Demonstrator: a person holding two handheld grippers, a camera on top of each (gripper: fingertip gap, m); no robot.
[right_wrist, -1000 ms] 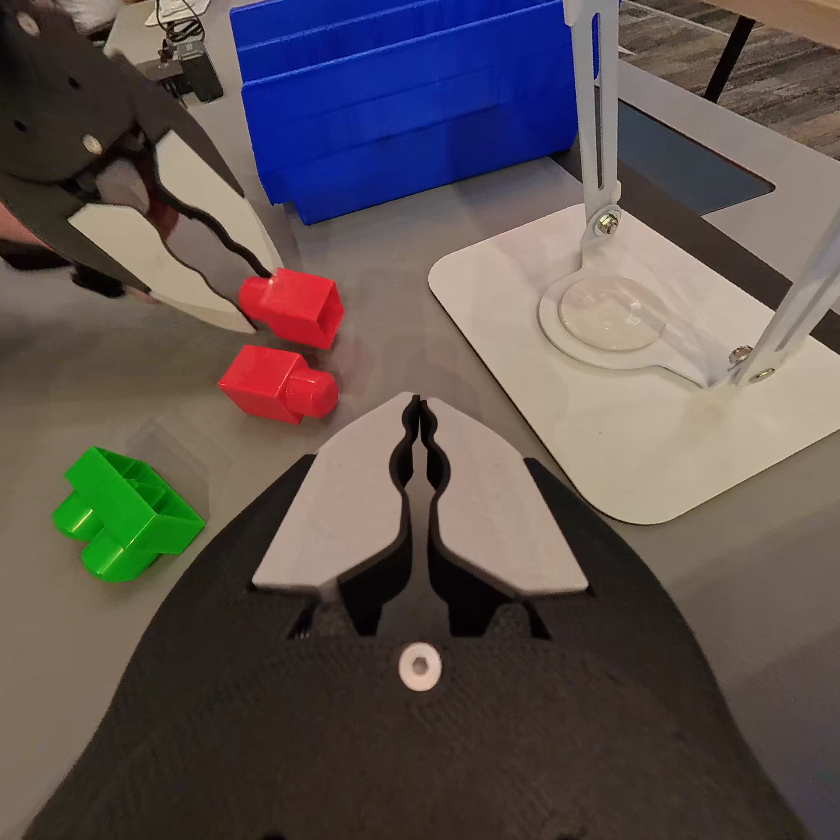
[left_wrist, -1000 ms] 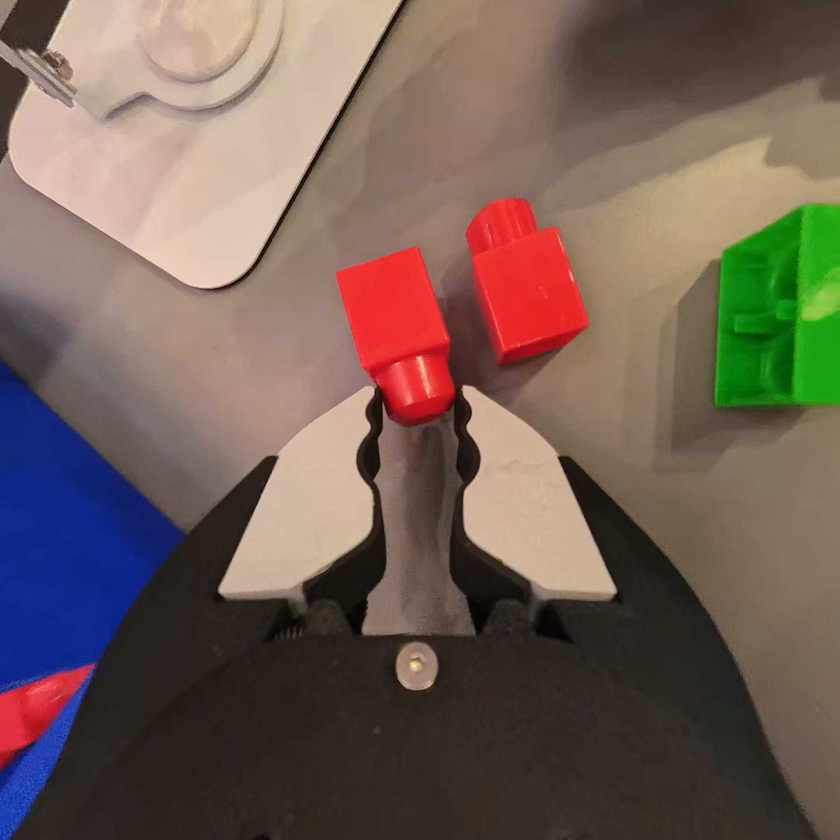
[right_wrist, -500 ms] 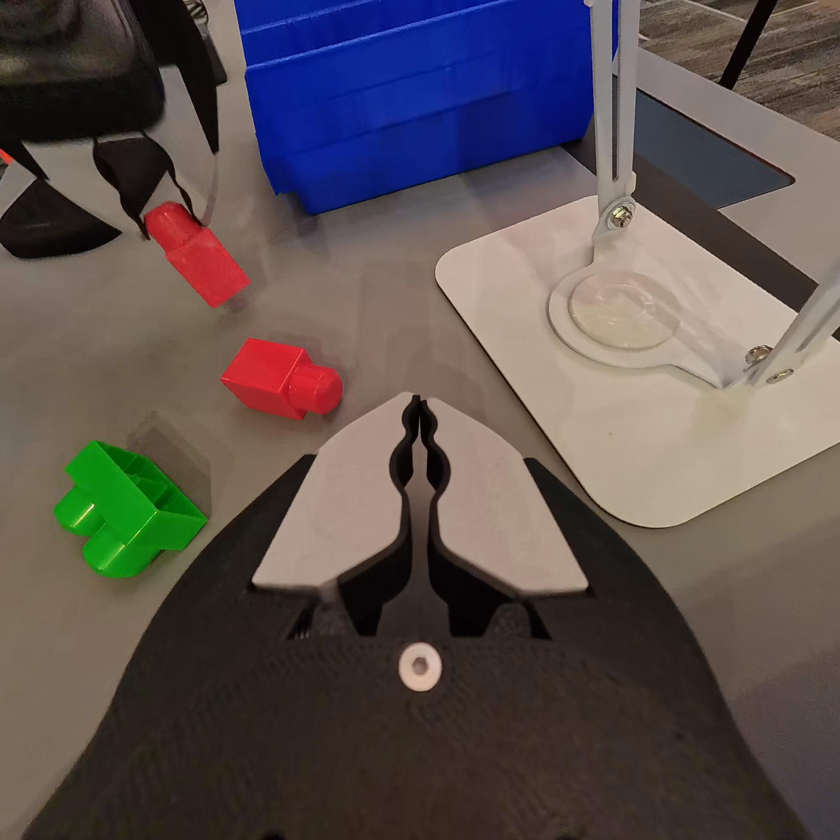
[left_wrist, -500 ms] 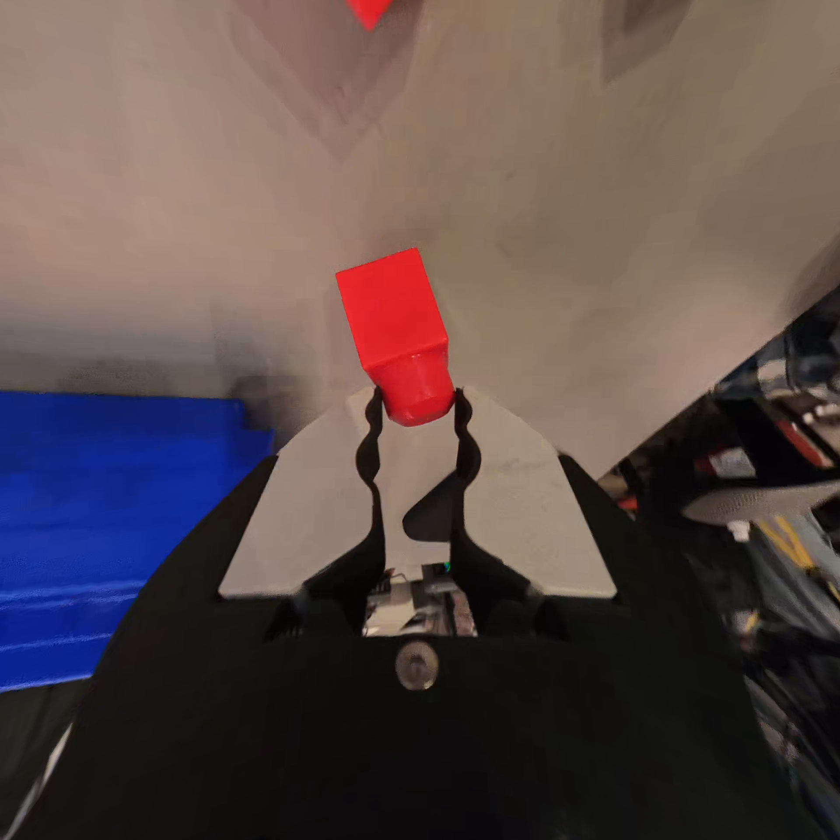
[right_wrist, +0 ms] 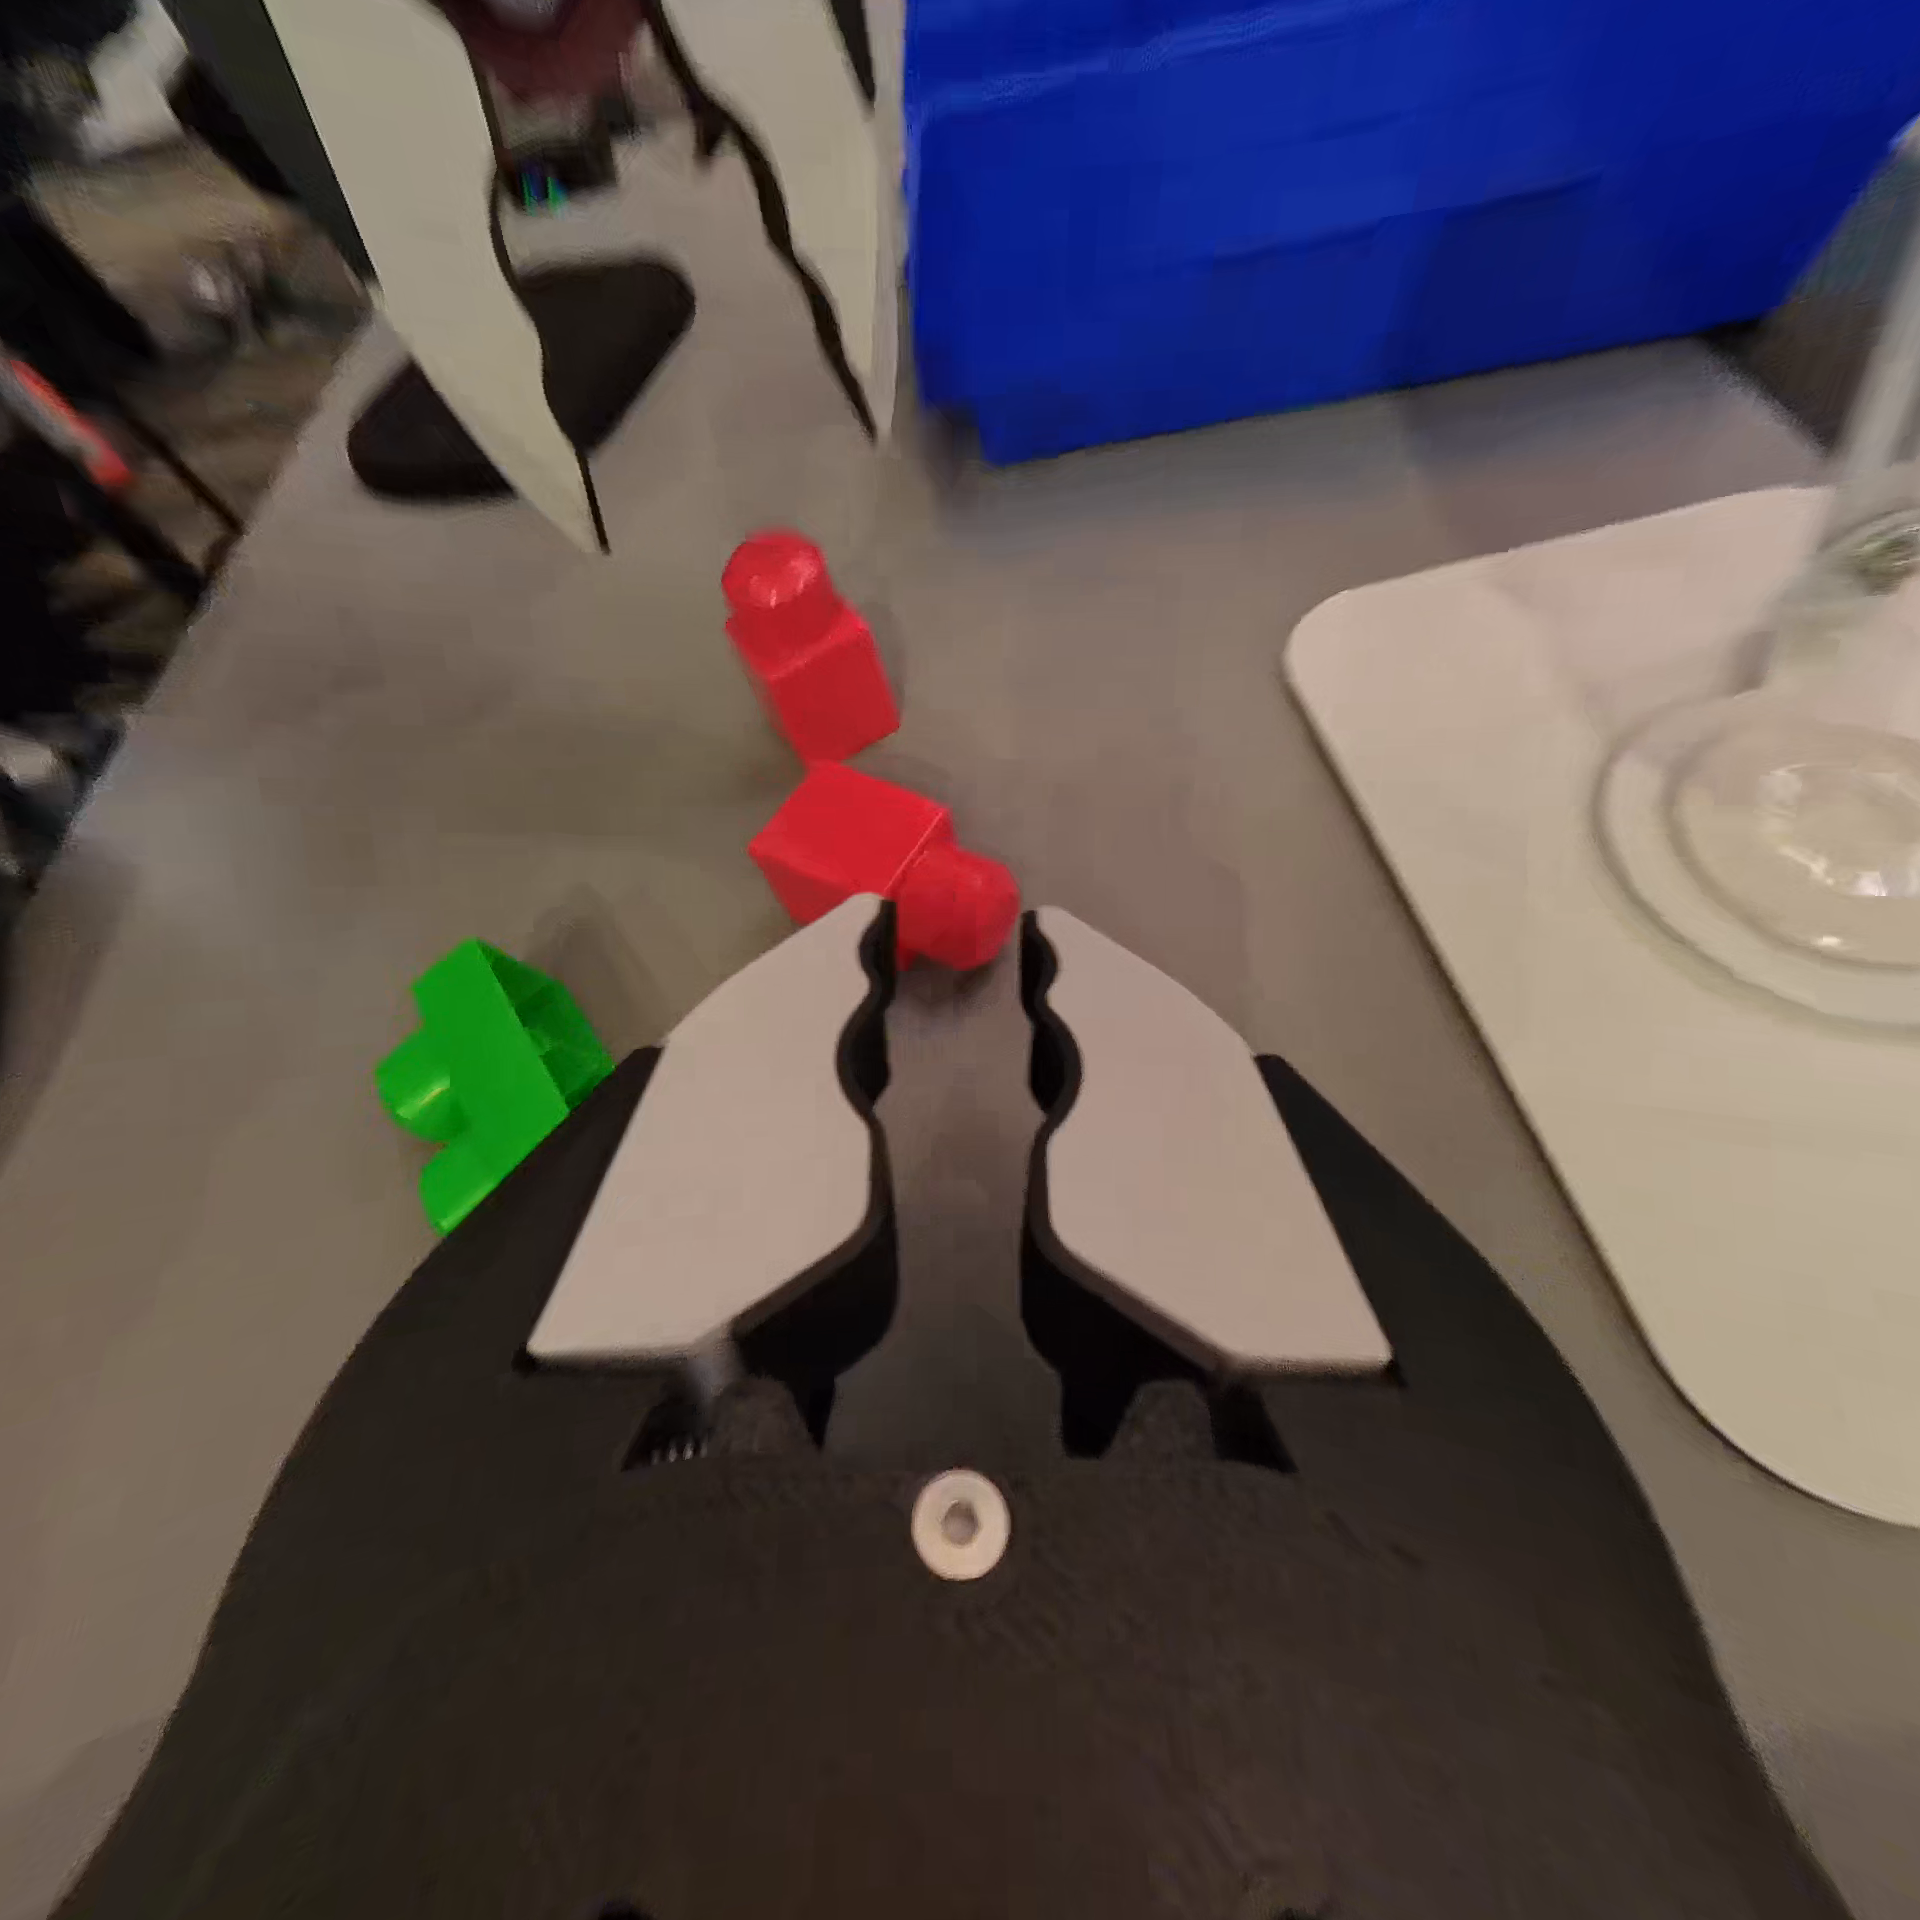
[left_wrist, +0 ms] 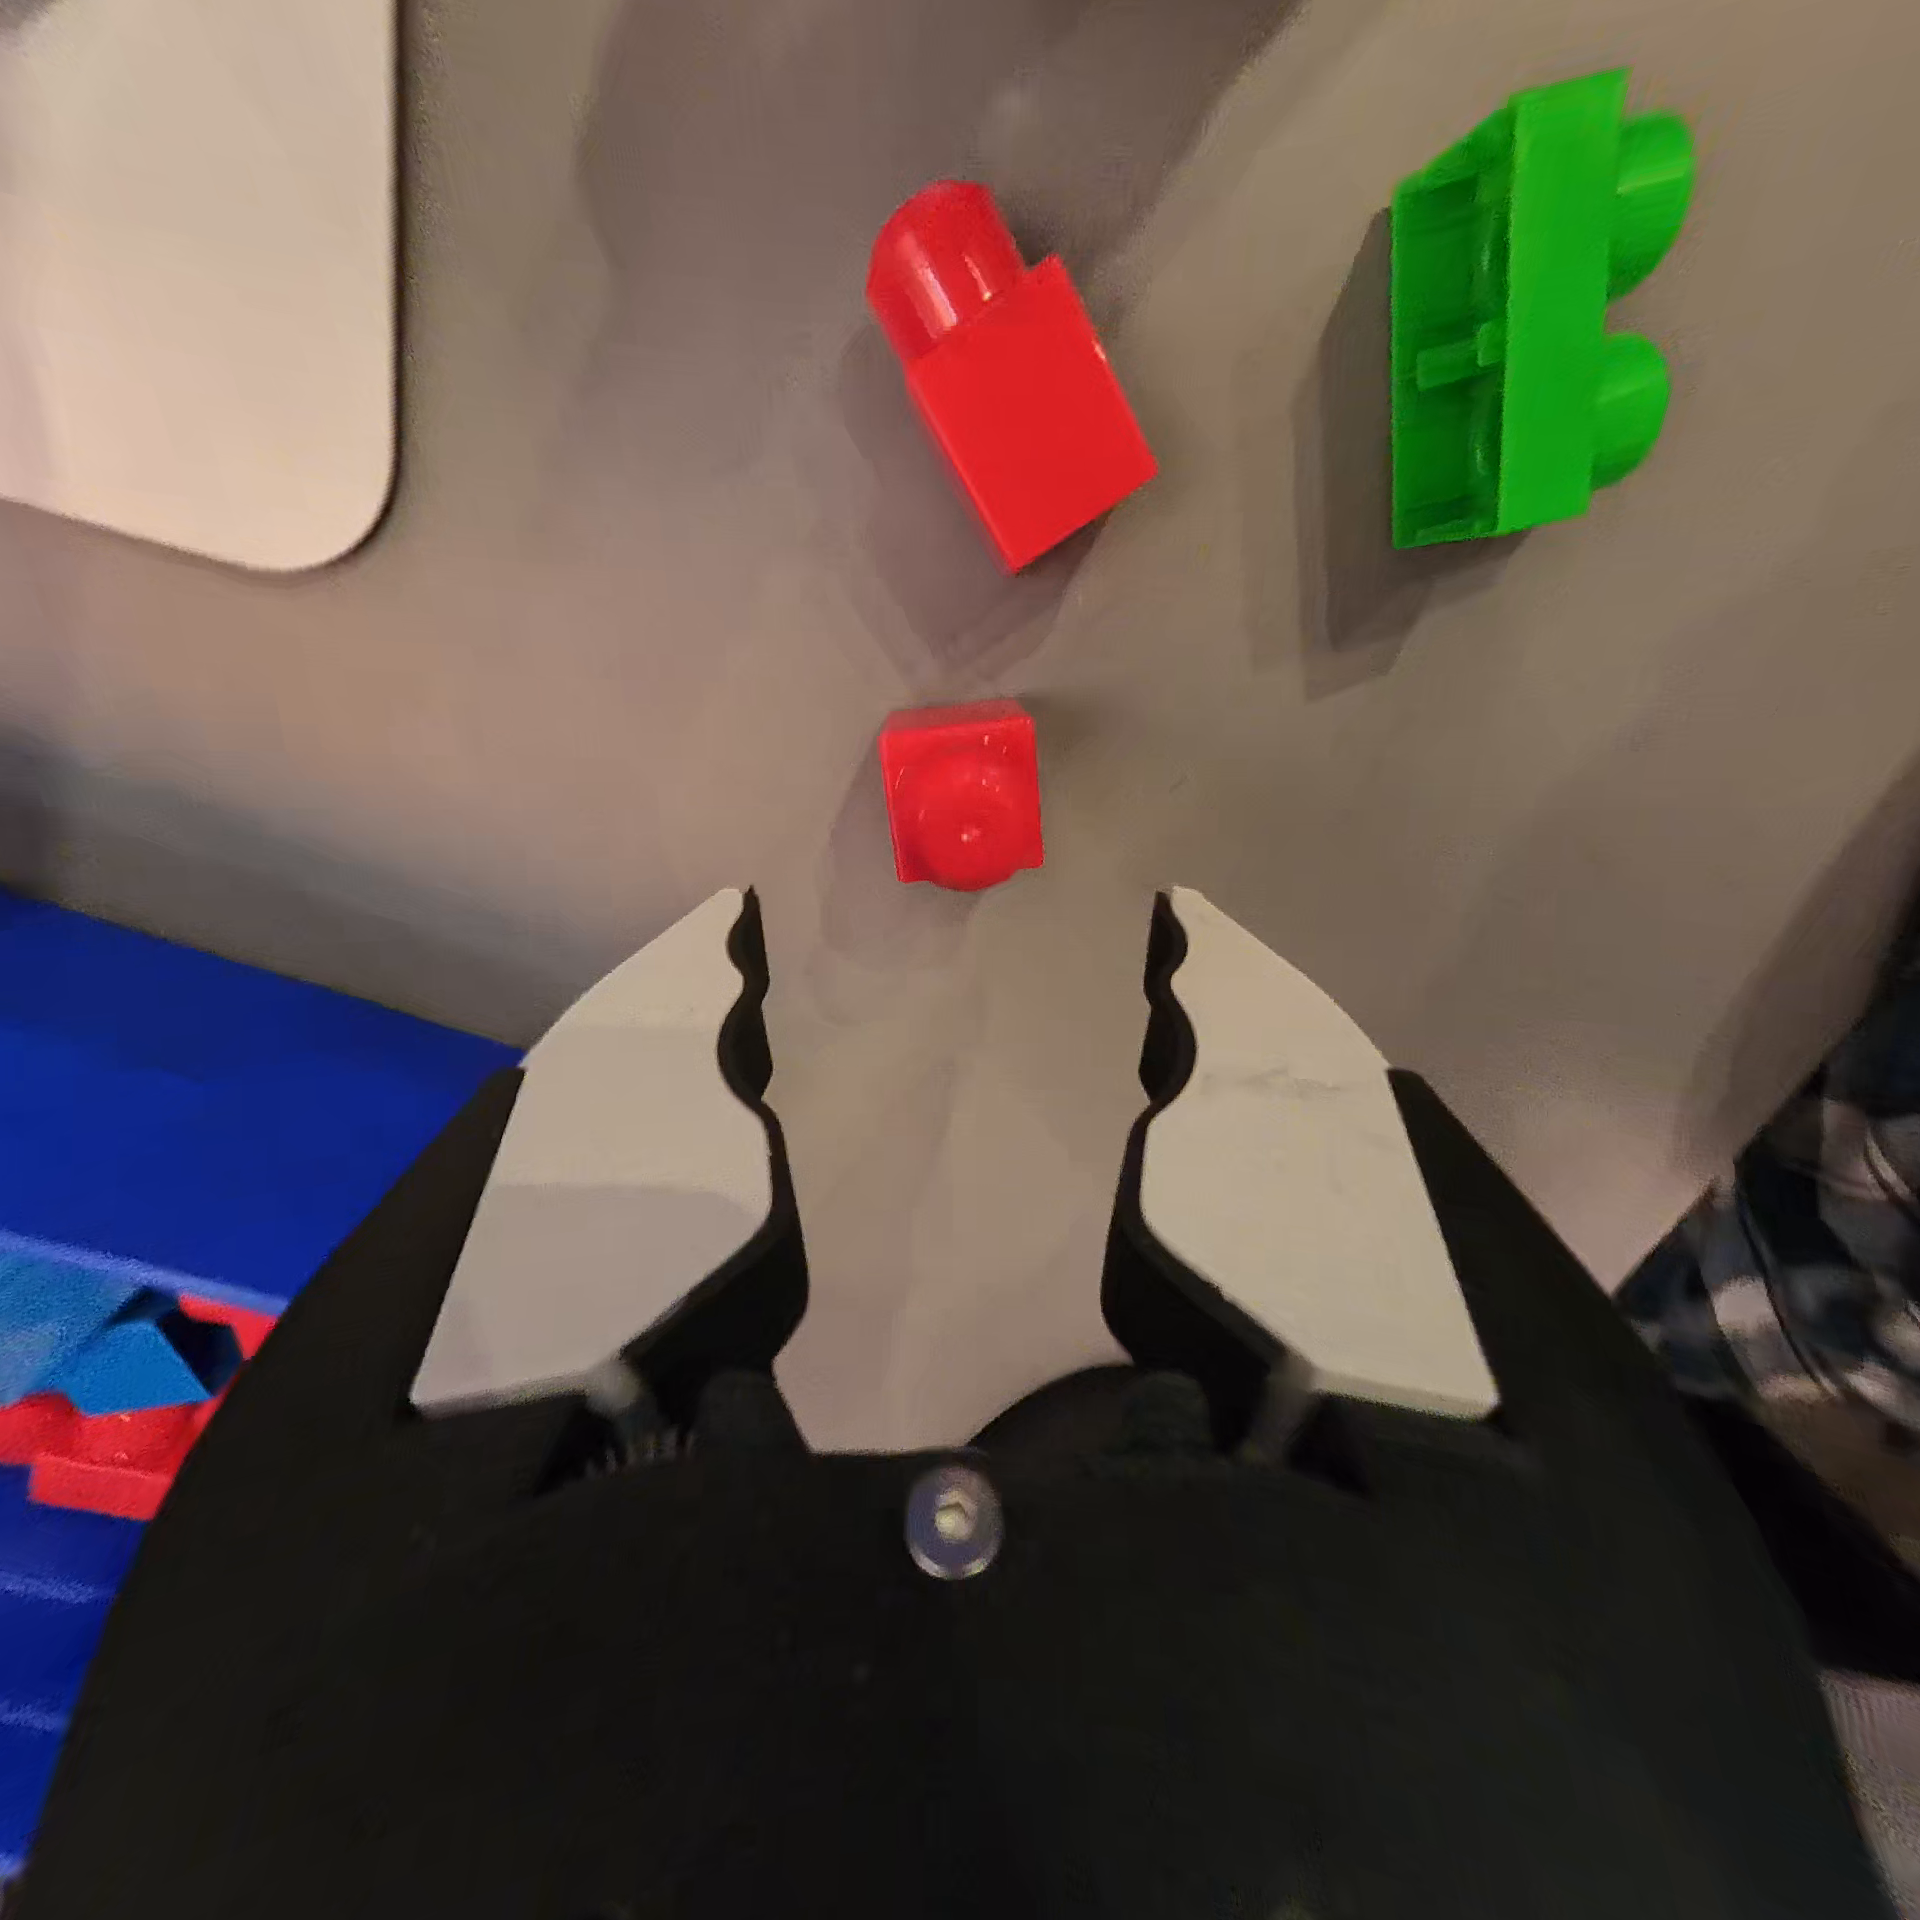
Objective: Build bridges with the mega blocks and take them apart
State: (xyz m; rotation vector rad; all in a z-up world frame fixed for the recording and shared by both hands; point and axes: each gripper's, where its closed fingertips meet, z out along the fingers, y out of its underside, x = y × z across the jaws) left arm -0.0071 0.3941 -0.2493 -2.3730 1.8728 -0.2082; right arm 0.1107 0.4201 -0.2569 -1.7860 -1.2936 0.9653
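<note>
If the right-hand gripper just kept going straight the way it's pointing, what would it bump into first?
Probably the lying red block: its round stud points at the open right gripper, just at the fingertips. The upright red block stands beyond it. Depth is hard to judge.

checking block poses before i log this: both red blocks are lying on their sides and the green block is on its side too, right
Not quite. Only one red block lies on its side; the other red block stands upright, stud up, as the right wrist view shows. The green block is on its side.
</note>
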